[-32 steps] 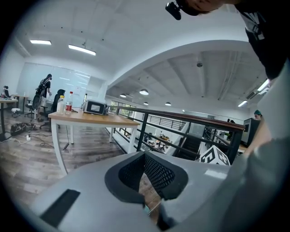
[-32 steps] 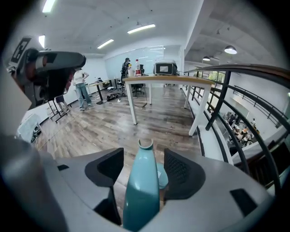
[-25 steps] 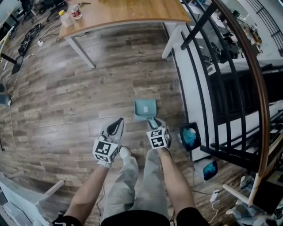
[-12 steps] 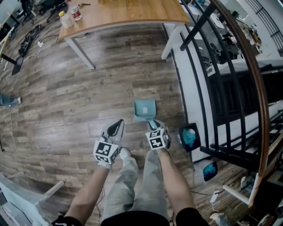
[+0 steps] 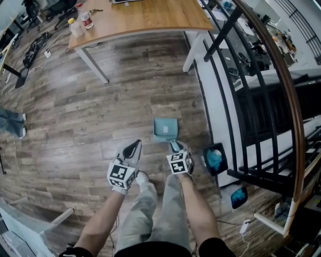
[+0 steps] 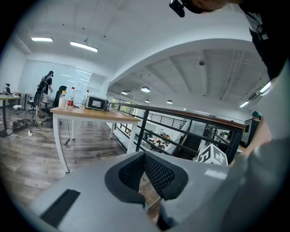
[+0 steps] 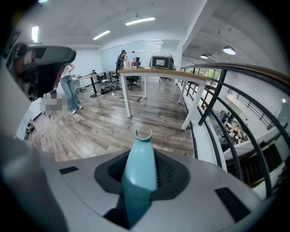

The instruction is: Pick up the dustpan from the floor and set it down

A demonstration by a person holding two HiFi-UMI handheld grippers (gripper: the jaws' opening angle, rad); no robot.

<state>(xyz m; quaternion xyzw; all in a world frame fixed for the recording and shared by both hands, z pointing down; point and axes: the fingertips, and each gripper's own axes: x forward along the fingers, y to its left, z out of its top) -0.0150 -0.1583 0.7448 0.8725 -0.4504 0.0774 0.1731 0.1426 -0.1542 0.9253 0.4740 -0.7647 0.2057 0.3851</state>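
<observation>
Right tongs clamped on the handle of a teal dustpan, left tongs closed and empty alongside, wood-plank floor beneath, wooden bench beyond

wooden table with bottles, black railing, plank floor, cables

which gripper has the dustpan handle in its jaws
The right gripper: its jaws clamp the handle of the teal dustpan; the left gripper holds nothing.

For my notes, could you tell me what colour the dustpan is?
Pale teal plastic dustpan, clearest in right gripper view.
</observation>
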